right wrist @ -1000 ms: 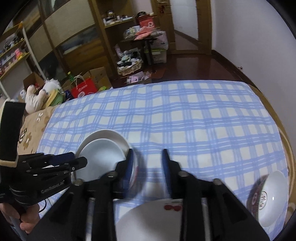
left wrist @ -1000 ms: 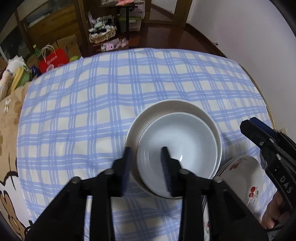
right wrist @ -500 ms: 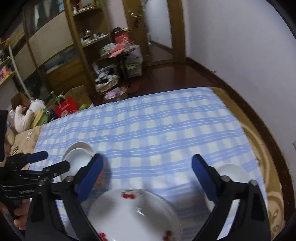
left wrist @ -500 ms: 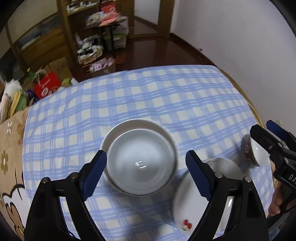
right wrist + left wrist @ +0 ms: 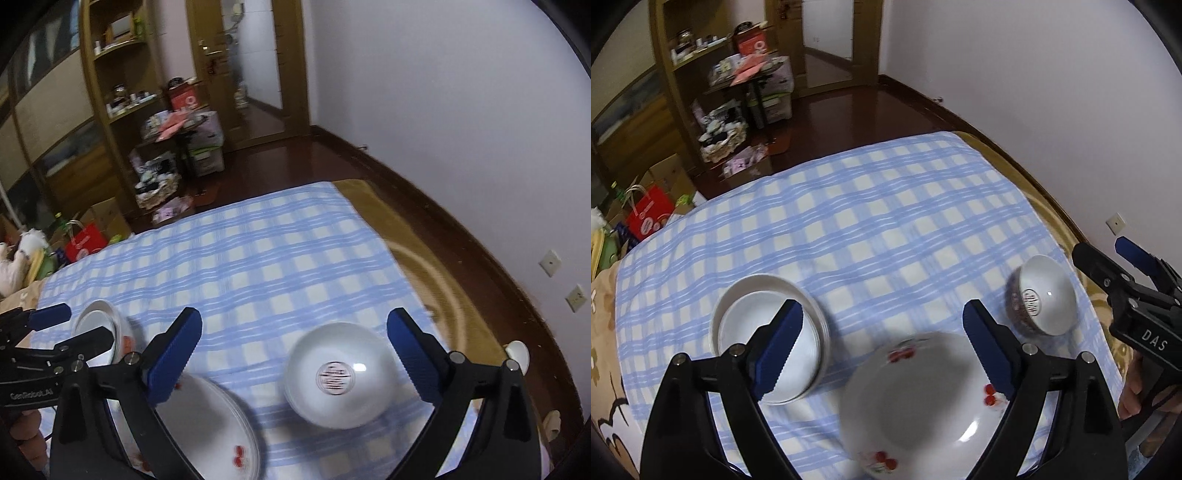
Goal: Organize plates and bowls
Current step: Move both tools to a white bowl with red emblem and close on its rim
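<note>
Currently we hold both the left gripper [image 5: 882,347] and the right gripper [image 5: 295,354] spread wide, empty. Both have just opened above the checked cloth [image 5: 849,221].

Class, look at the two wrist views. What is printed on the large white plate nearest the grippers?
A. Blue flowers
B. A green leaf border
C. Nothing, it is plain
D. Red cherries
D. The plate carries small clusters of red cherries around its rim, seen in the left wrist view and again at its edge in the right wrist view.
</note>
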Demonstrator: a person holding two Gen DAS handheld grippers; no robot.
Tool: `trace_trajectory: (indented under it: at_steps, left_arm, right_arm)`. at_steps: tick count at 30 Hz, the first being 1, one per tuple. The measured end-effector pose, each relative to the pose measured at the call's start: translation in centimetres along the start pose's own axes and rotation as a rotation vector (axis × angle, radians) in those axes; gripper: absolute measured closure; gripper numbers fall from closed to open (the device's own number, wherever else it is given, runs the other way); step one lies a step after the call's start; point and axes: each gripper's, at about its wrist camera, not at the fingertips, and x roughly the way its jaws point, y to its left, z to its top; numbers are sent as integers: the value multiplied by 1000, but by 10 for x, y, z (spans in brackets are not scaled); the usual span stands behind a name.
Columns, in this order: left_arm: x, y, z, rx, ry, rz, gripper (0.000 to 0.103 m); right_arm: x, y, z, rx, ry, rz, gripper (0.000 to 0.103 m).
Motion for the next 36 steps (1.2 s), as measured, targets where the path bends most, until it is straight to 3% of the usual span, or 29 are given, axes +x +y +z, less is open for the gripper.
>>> trace_trajectory:
  at_steps: [16,23,31,36]
  left_arm:
    - [45,-68,13,60,22,-60,16]
    - [72,-83,13,71,63,-41,16]
    - [95,-91,9,77,93,-75,16]
    - [101,-103,8,101,97,-107,16]
  right_arm:
    - [25,-56,-9,85,55,-72,0]
    - [41,-73,-16,119,83,-102,0]
    - [63,-83,-25,153,146,-104,0]
    - [73,-90,-30,162,185,-123,7]
